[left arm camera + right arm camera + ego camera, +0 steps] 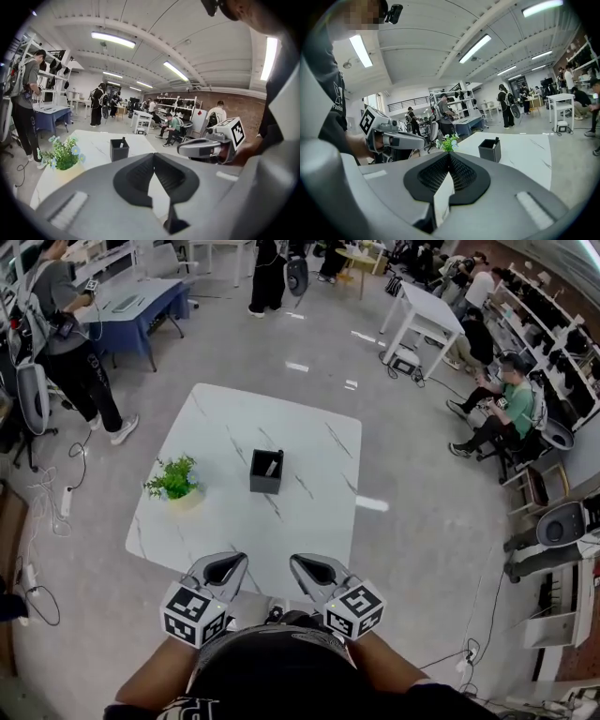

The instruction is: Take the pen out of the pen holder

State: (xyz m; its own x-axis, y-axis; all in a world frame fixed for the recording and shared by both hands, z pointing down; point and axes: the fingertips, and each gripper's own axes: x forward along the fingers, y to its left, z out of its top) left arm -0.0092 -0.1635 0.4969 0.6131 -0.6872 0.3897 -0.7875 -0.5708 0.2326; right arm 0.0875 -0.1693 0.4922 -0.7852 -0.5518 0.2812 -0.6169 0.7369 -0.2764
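- We held the left tongs (236, 561) low over the near edge of the white, grey-veined marble tabletop (234, 423). In the left gripper view their tips met in a point (153, 156) with nothing between them.
- We held the right tongs (300, 562) just beside the left pair, also at the near edge. In the right gripper view their tips were likewise pressed together (449, 155) and carried nothing.
- The black square pen holder (266, 474) stood upright near the middle of the tabletop, well apart from both tongs.
- The slim pen with a pale barrel (271, 466) leaned inside the pen holder, its upper end showing above the rim.
- A small green potted plant (174, 481) stood on the tabletop to our left of the pen holder, apart from it.
- Around the tabletop lay a glossy grey floor (412, 502), with several persons standing or seated at other desks farther off.
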